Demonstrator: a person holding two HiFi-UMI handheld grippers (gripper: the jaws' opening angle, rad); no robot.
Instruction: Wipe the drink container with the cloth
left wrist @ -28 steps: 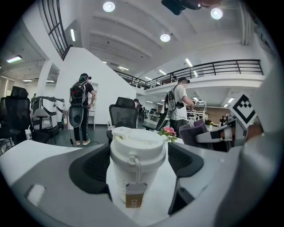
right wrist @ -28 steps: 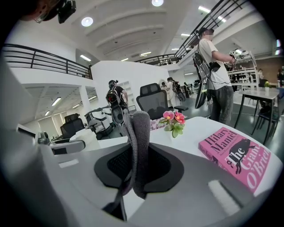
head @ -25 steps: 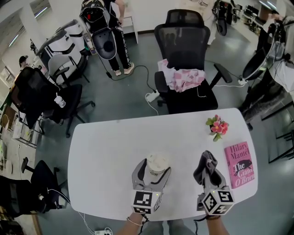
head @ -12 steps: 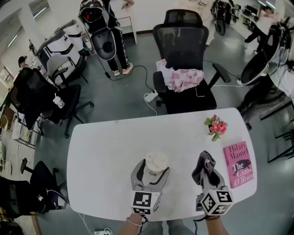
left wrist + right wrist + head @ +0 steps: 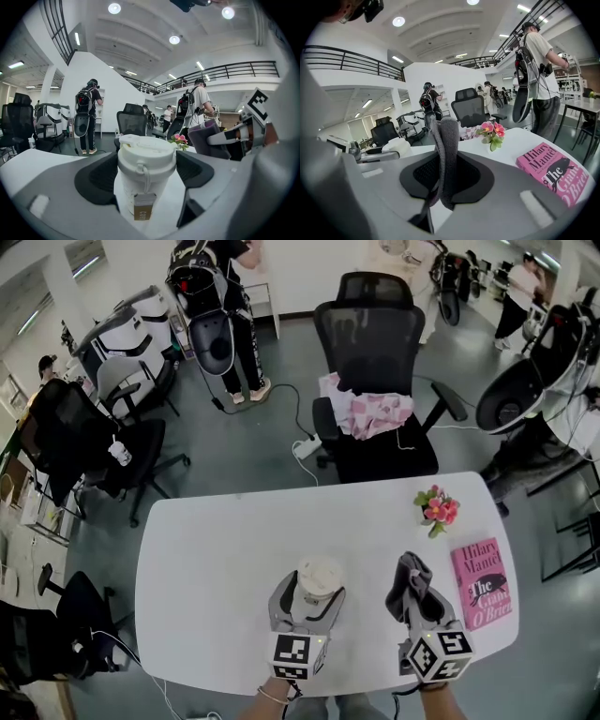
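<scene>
A white drink cup with a lid stands upright near the front of the white table. My left gripper is shut on the cup, one jaw pad on each side. To its right my right gripper is shut on a folded dark grey cloth that sticks up between its jaws. The cloth is a short way right of the cup and apart from it. The cup's lid shows at the left of the right gripper view.
A pink book lies at the table's right edge. A small pot of pink flowers stands behind it. A black office chair with pink fabric is beyond the table. People stand further off.
The right gripper with the cloth has shifted slightly left, towards the cup. The left gripper and the cup have stayed put.
</scene>
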